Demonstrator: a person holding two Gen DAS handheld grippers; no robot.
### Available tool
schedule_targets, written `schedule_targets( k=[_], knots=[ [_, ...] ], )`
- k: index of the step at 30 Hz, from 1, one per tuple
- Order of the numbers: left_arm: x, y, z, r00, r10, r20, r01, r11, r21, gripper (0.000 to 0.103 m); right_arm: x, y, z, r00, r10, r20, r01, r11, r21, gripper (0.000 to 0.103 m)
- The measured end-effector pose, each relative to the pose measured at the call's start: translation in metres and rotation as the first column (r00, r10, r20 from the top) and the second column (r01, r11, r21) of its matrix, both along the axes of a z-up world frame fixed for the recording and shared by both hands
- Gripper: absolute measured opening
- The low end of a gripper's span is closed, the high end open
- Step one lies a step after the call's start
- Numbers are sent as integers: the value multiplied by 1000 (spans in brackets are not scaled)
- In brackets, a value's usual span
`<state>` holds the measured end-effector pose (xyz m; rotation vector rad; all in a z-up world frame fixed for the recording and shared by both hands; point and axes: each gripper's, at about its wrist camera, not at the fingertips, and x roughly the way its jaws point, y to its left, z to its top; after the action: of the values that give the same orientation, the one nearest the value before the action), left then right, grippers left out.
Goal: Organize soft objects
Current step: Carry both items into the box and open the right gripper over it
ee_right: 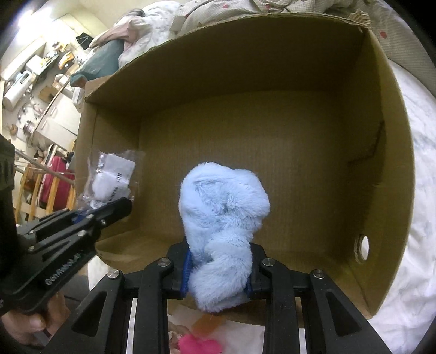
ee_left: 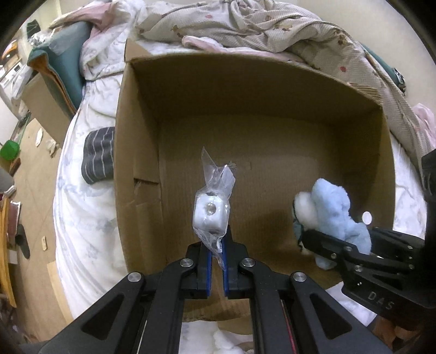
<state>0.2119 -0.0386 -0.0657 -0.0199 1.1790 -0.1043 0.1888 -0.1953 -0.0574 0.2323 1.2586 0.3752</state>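
An open cardboard box (ee_left: 272,89) (ee_right: 245,68) lies on the bed, its inside bare. My left gripper (ee_left: 216,258) is shut on the edge of a clear plastic bag holding a small white soft item (ee_left: 210,215), held up over the box's near side. In the right wrist view that bagged item (ee_right: 109,177) and the left gripper (ee_right: 109,211) show at the left. My right gripper (ee_right: 218,272) is shut on a light blue plush toy (ee_right: 223,226), hanging inside the box; the left wrist view shows this plush (ee_left: 335,215) with a white part.
White bedding (ee_left: 81,217) surrounds the box. A dark striped fabric piece (ee_left: 99,153) lies left of it. Crumpled patterned blankets (ee_left: 259,24) pile behind the box. A pink soft thing (ee_right: 199,345) lies below the right gripper. A hand (ee_right: 24,324) holds the left gripper's handle.
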Motion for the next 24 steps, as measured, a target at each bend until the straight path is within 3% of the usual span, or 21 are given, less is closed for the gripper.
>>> schedule_targets(
  k=[9,12,18,20,24],
  knots=[
    [1,5,-3,1000,24,5,-24,999,-21,6,5,1,-1,1000,-18,-13,18,1000,0,35],
    [-1,3,-2,1000,14,7,-13,1000,-26,6,3,-2,0,1000,-26,-6,26,1000,-3,44],
    [1,1,-2,1000,5,1,-5,1000,-27,6,4,-4,3,999,-39,10,39,999,-8,46],
    [1,2,0,1000,11,4,-11,1000,-27,7,5,-2,5,999,-43,20,44,999,-15,51],
    [-1,3,4,1000,10,18,-10,1000,-18,19,2,-2,13,998,-33,54,34,999,-19,52]
  ],
)
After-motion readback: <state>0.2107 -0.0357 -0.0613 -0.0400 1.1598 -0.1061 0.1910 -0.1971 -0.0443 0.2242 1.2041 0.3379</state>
